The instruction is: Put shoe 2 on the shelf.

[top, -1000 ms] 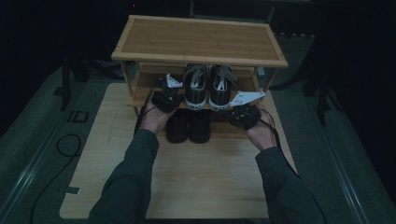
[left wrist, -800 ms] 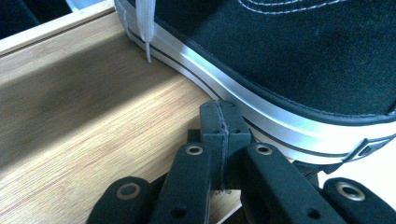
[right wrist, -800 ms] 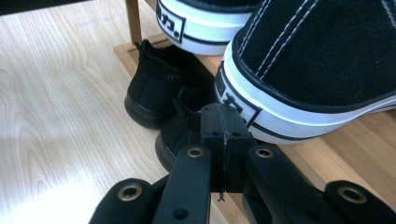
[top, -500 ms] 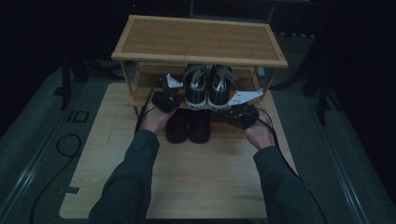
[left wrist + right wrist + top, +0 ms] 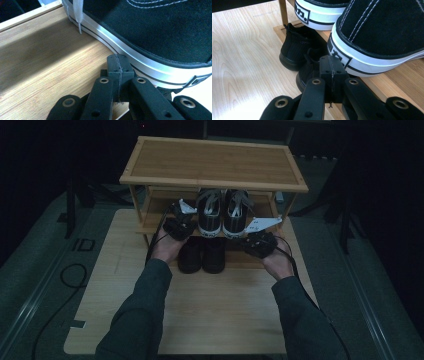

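The sneakers (image 5: 221, 214) stand side by side on the rack's (image 5: 212, 164) middle shelf, heels toward the person. The left gripper (image 5: 119, 65), jaws pressed together, touches the white sole at their 9 o'clock; the right gripper (image 5: 331, 67), likewise closed, sits at 3 o'clock. Dark shoes (image 5: 202, 255) lie below at 6 o'clock.

Black canvas sneakers (image 5: 220, 215) with smooth white rubber soles, wood-grain shelf (image 5: 45, 62), matt black plastic tool (image 5: 331, 68)
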Demonstrator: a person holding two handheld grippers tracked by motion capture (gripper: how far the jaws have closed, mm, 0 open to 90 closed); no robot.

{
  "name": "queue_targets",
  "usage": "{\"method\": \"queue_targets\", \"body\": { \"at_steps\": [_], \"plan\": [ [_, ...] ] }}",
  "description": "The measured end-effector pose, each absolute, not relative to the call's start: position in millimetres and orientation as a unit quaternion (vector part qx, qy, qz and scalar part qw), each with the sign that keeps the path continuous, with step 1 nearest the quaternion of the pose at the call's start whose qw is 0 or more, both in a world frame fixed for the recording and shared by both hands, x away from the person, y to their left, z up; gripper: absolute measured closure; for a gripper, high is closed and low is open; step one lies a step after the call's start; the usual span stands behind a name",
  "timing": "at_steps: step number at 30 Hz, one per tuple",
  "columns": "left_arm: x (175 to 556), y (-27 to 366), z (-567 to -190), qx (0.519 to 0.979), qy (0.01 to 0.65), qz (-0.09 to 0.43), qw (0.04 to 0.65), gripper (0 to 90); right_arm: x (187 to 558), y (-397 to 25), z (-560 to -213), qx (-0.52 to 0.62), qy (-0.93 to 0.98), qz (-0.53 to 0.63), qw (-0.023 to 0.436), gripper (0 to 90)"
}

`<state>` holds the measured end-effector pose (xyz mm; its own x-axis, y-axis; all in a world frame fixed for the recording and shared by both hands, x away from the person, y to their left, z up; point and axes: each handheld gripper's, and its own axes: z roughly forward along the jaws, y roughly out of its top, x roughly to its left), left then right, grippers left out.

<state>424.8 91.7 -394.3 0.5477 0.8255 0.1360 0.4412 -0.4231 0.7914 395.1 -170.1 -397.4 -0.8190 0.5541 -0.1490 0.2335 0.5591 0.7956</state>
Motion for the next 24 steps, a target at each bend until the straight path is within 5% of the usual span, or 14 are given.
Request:
{"method": "queue_targets", "body": {
  "at_steps": [24],
  "plan": [
    [427.5,94.7,-393.6,0.799,0.403,0.271,0.355,90.0,389.1,-186.9,-409.8,0.225,0.872,0.394,0.183,90.0]
  ]
}}
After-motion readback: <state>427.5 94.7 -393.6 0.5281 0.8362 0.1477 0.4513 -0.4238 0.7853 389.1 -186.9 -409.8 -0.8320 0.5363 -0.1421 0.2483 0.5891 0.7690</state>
